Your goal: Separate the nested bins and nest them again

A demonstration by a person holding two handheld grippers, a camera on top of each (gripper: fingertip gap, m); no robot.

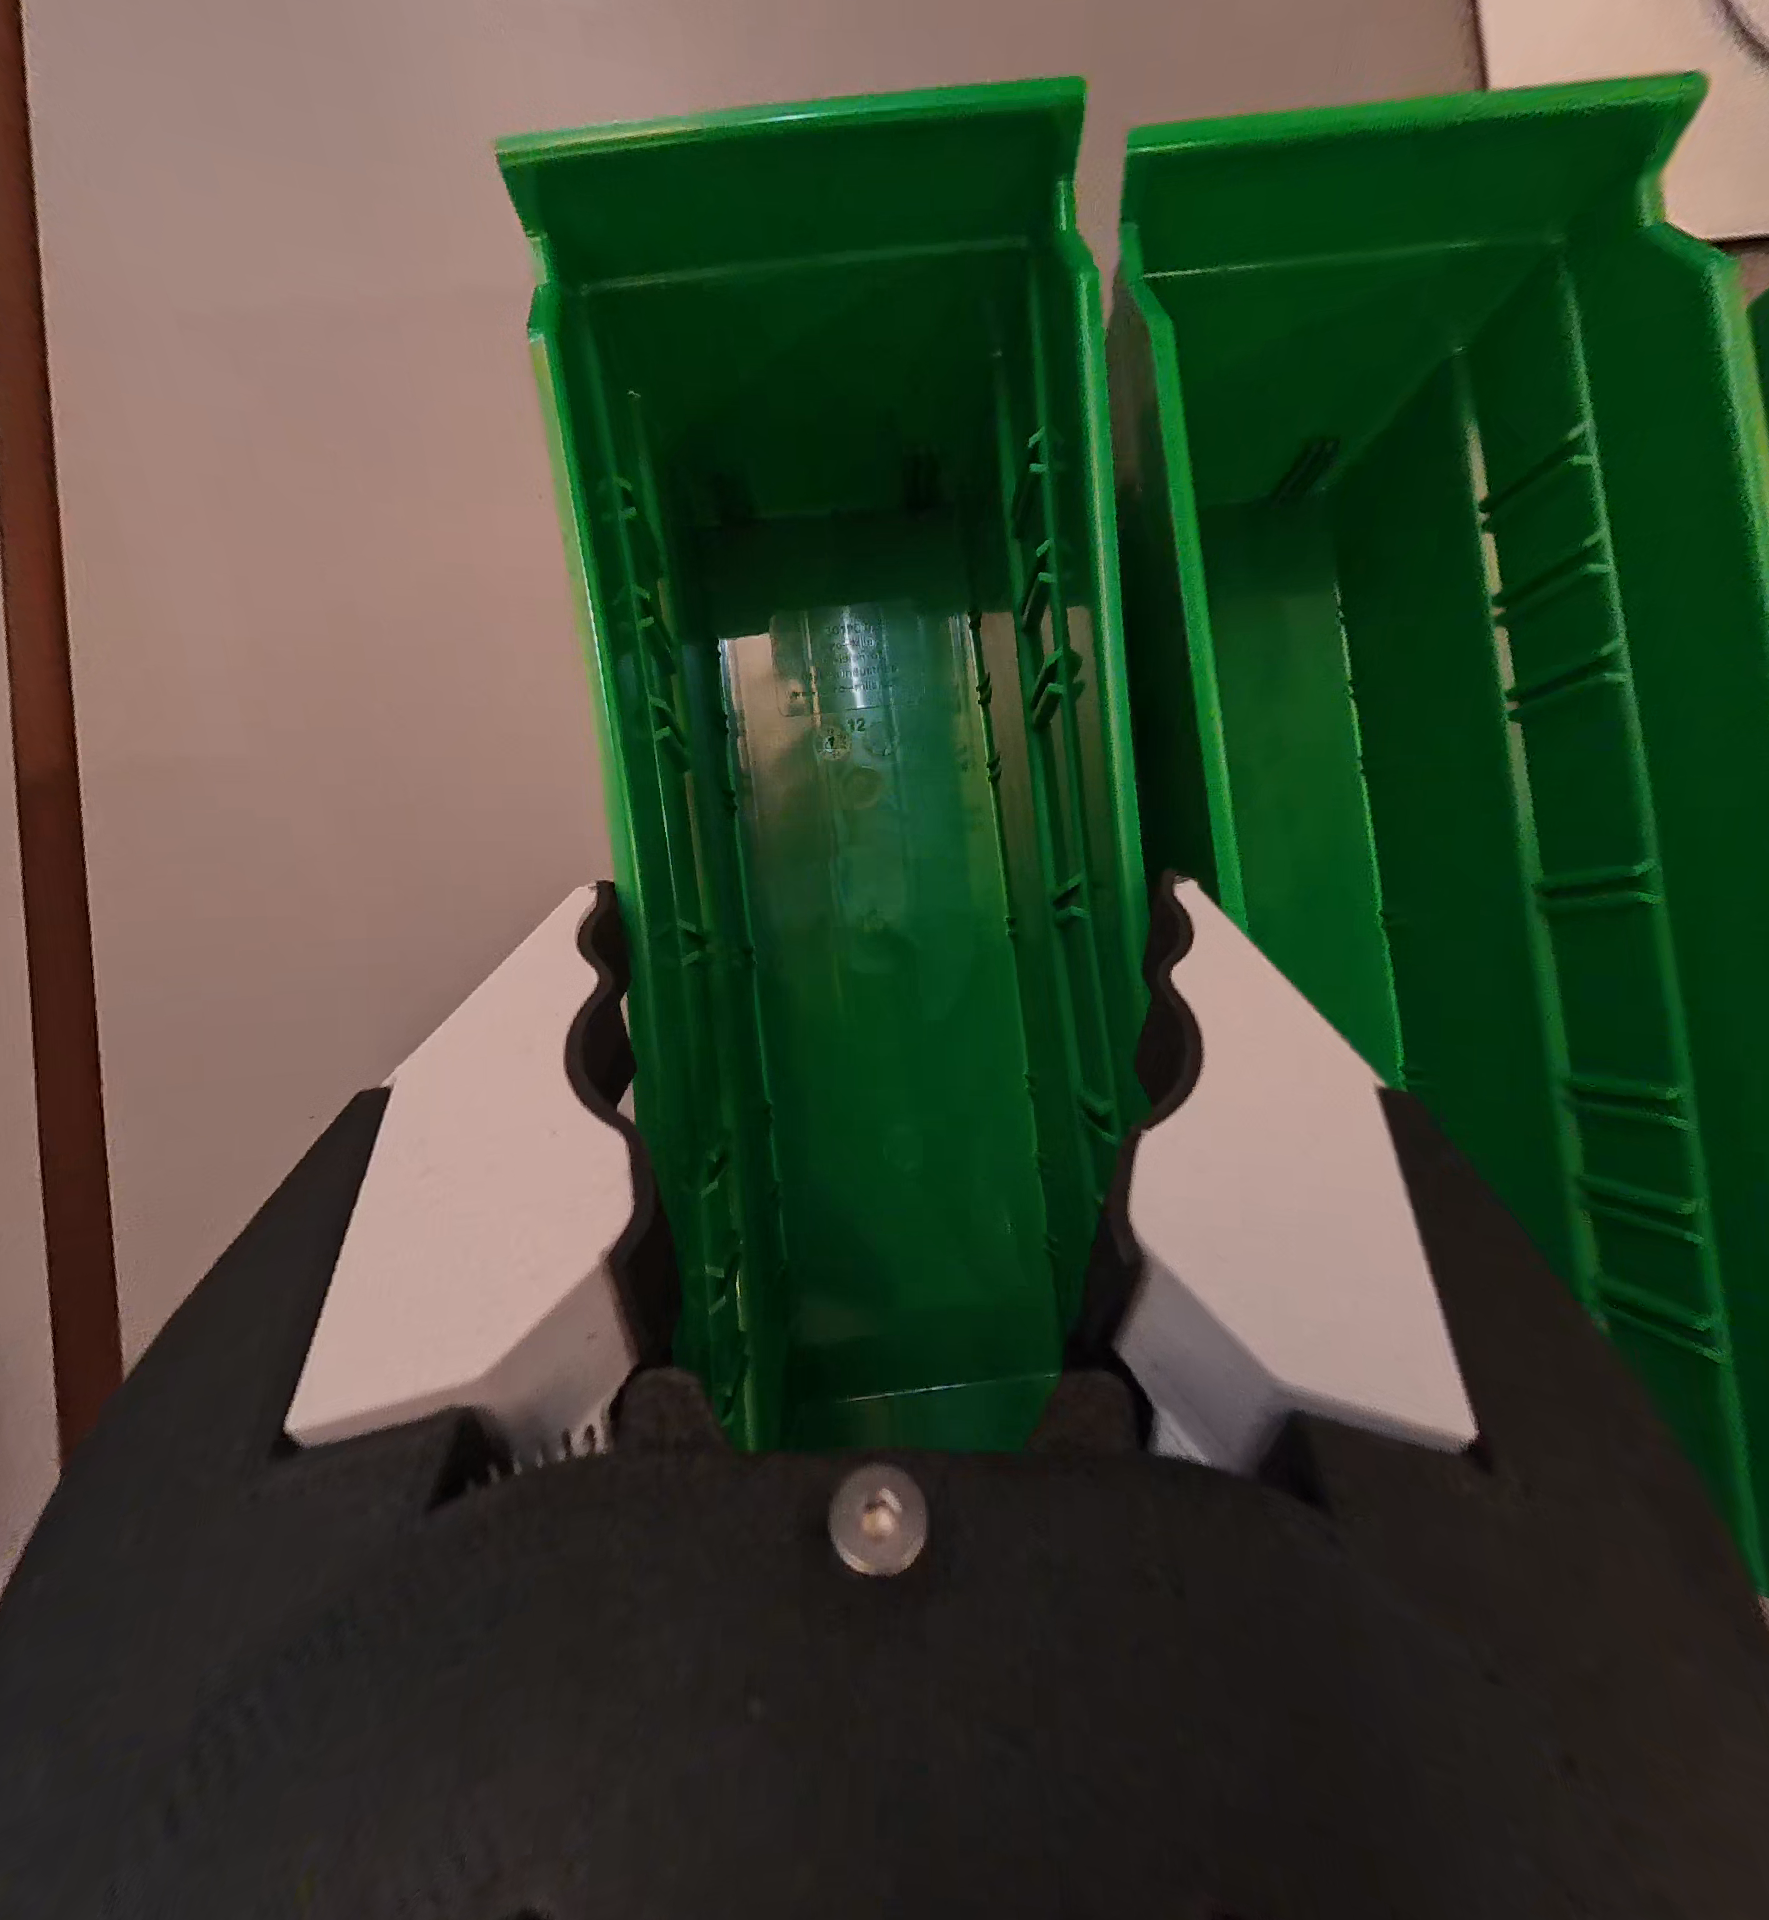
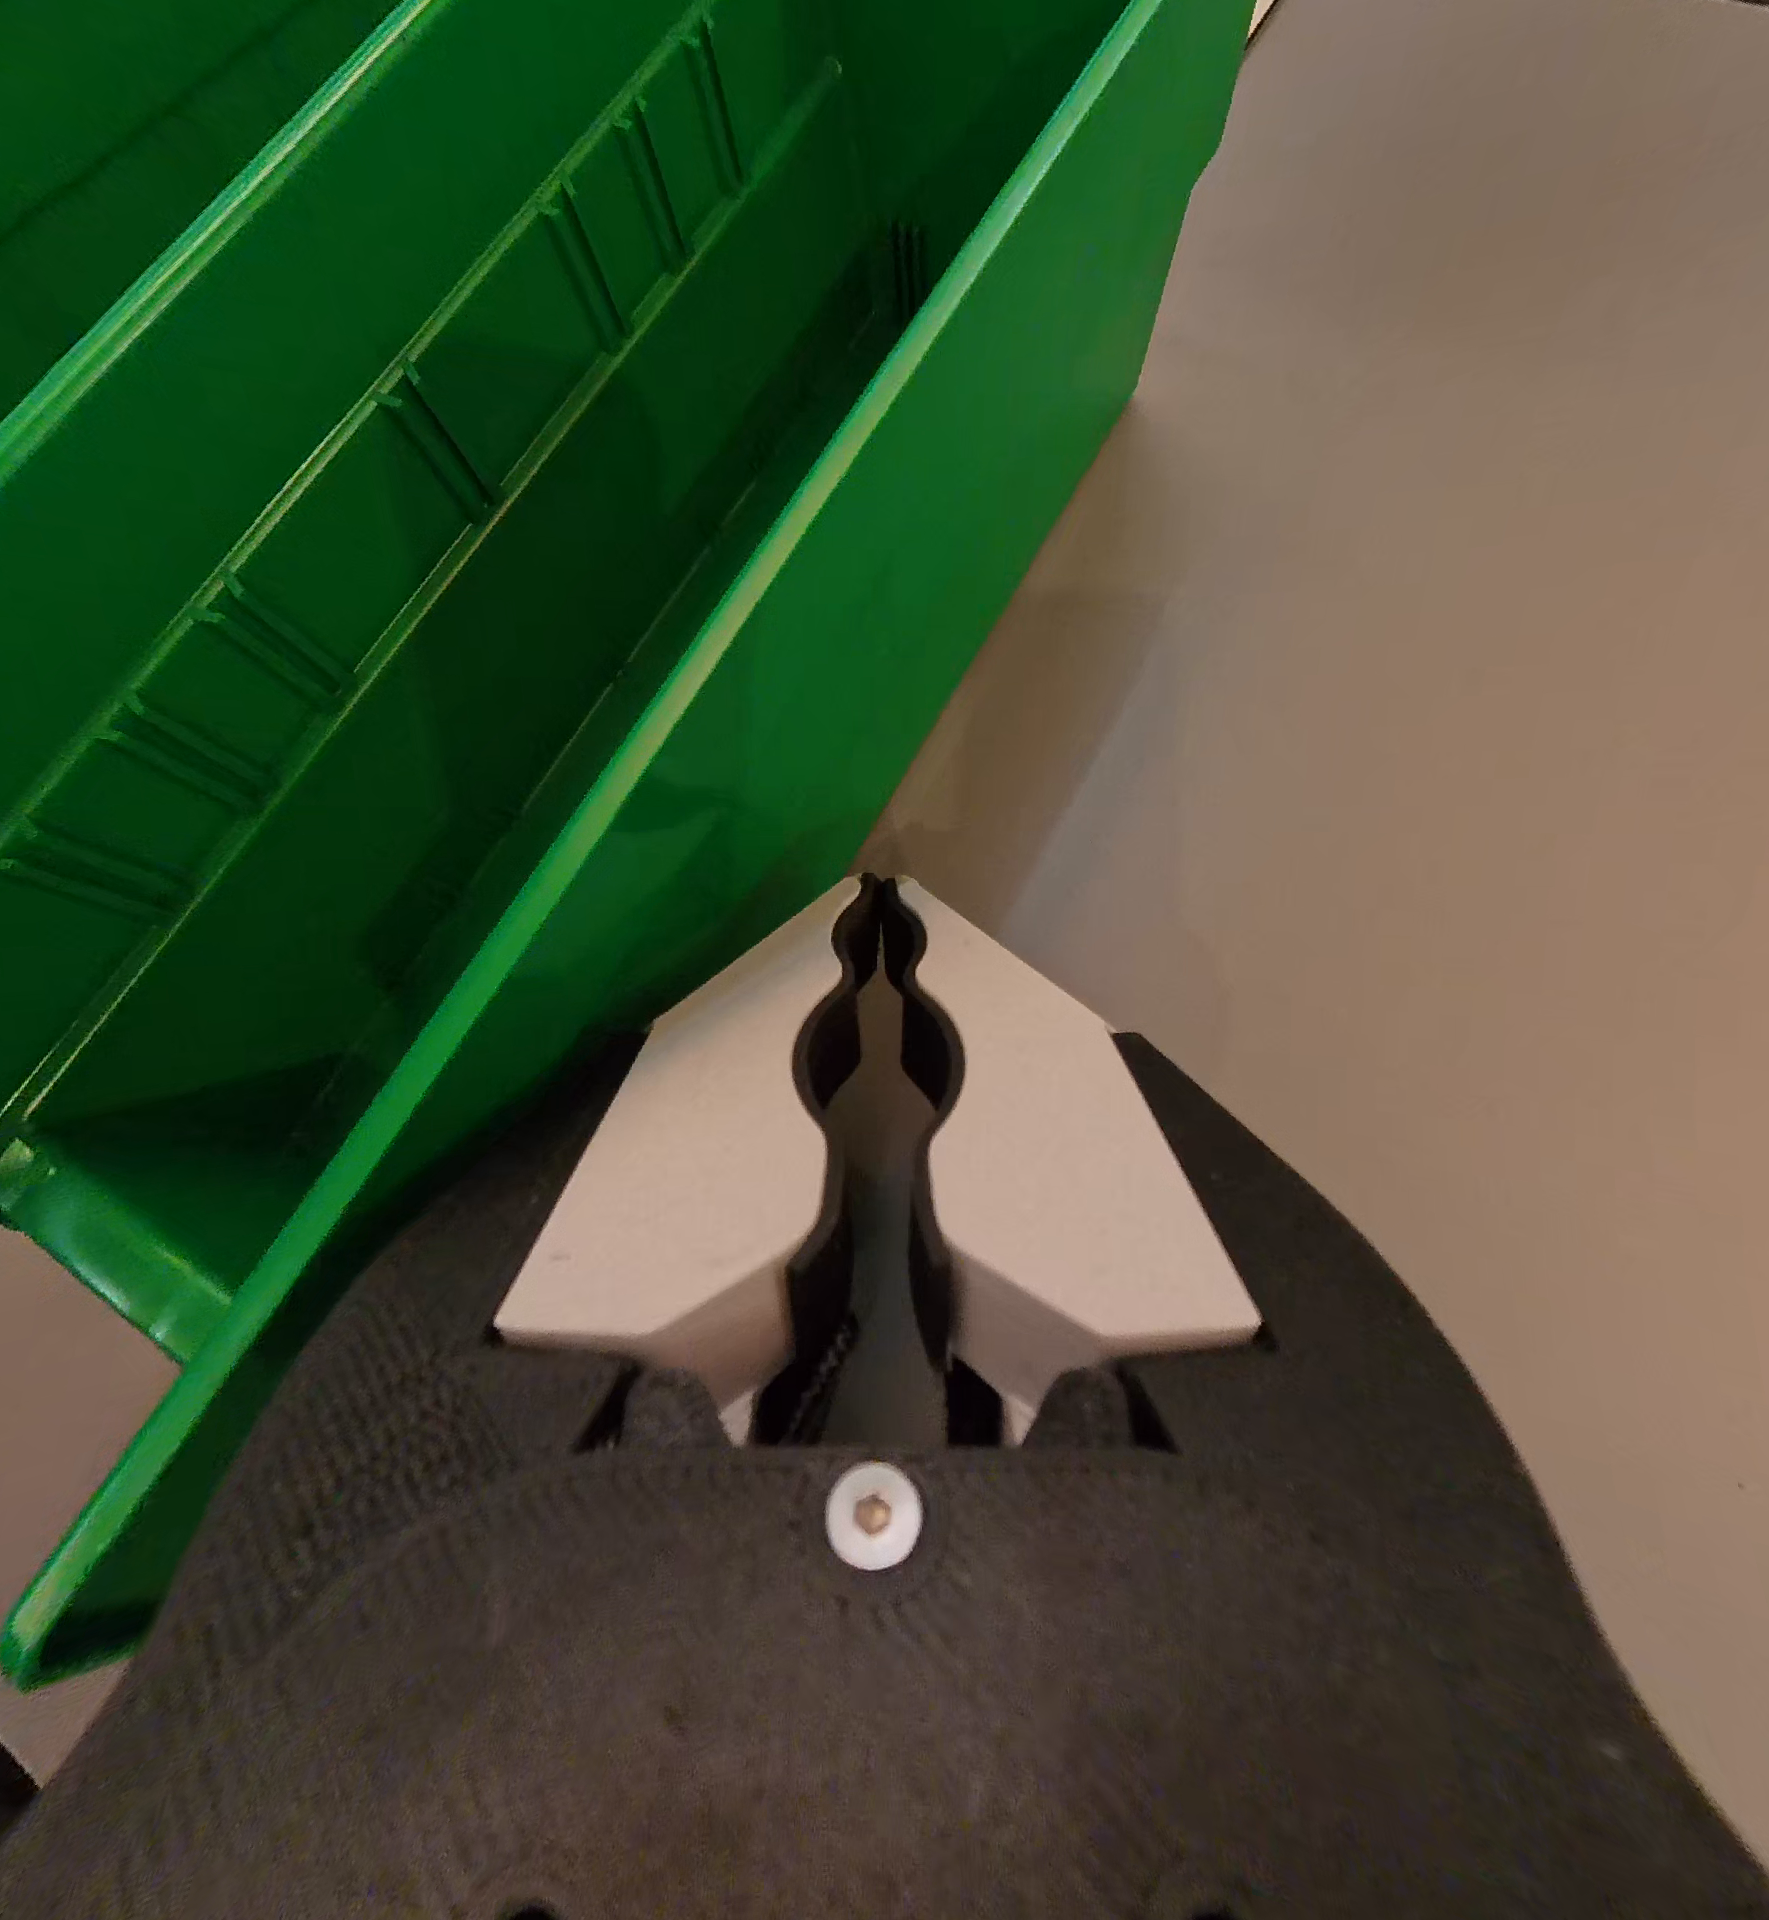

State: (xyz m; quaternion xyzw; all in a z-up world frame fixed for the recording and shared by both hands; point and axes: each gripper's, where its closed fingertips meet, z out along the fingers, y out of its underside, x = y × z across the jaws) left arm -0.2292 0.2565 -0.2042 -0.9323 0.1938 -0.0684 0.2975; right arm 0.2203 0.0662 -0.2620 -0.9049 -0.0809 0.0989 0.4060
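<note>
The left gripper [image 1: 885,997] clamped a narrow green bin [image 1: 838,644] by its two long side walls, its jaws spread to the bin's width, while a second green bin [image 1: 1462,644] stood just beside it on the right with a thin gap between their rims. The right gripper [image 2: 880,894] had its jaws pressed together on nothing, tips just off that bin's [image 2: 506,582] outer side wall, with bare beige tabletop [image 2: 1431,727] open to its right.

Beige table [image 2: 1482,623] apparently carries two green bins [image 1: 1482,727] side by side.
</note>
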